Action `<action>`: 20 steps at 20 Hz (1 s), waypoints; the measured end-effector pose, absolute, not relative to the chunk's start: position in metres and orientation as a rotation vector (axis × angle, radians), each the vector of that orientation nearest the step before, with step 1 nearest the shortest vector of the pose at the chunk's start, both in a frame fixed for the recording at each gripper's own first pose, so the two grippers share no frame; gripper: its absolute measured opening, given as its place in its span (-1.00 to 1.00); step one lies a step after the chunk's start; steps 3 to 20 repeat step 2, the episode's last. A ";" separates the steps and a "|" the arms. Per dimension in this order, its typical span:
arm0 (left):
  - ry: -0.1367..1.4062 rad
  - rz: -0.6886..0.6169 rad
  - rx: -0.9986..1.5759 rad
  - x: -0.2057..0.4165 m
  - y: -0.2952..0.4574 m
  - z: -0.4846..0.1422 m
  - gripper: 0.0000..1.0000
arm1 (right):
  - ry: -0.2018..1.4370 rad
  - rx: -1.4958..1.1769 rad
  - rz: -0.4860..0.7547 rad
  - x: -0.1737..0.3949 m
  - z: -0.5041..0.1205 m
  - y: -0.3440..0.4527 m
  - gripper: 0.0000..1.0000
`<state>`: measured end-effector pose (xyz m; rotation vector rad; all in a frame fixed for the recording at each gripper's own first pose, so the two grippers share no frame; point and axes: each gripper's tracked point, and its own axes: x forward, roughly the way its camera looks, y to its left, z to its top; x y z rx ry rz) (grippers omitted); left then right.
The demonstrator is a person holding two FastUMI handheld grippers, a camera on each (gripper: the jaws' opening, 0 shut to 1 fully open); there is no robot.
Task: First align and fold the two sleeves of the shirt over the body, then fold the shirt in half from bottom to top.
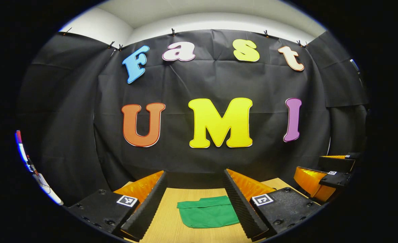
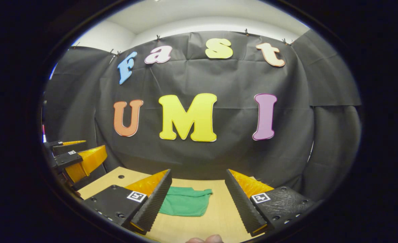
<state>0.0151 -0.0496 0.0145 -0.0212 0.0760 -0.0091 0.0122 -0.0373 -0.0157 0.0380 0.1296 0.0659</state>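
Observation:
A green shirt (image 1: 207, 211) lies folded into a small compact rectangle on the wooden table (image 1: 172, 226). In the left gripper view my left gripper (image 1: 195, 206) hangs open above the table, the shirt showing between its fingers with nothing held. The right gripper (image 1: 324, 182) appears at that view's right edge. In the right gripper view the shirt (image 2: 185, 201) lies ahead, partly hidden behind the left finger. My right gripper (image 2: 197, 202) is open and empty above the table. The left gripper (image 2: 77, 160) shows at that view's left side.
The black cloth wall (image 1: 219, 84) stands close behind the table's far edge. Bare wood (image 2: 219, 219) lies to the right of the shirt. A fingertip (image 2: 205, 239) of the holding hand peeks in at the bottom of the right gripper view.

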 end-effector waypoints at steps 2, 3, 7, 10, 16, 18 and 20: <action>0.084 -0.010 -0.030 0.017 -0.050 0.012 1.00 | 0.134 0.037 0.072 0.014 -0.016 -0.036 0.94; 0.084 -0.010 -0.030 0.017 -0.050 0.012 1.00 | 0.134 0.037 0.072 0.014 -0.016 -0.036 0.94; 0.084 -0.010 -0.030 0.017 -0.050 0.012 1.00 | 0.134 0.037 0.072 0.014 -0.016 -0.036 0.94; 0.084 -0.010 -0.030 0.017 -0.050 0.012 1.00 | 0.134 0.037 0.072 0.014 -0.016 -0.036 0.94; 0.084 -0.010 -0.030 0.017 -0.050 0.012 1.00 | 0.134 0.037 0.072 0.014 -0.016 -0.036 0.94; 0.084 -0.010 -0.030 0.017 -0.050 0.012 1.00 | 0.134 0.037 0.072 0.014 -0.016 -0.036 0.94; 0.084 -0.010 -0.030 0.017 -0.050 0.012 1.00 | 0.134 0.037 0.072 0.014 -0.016 -0.036 0.94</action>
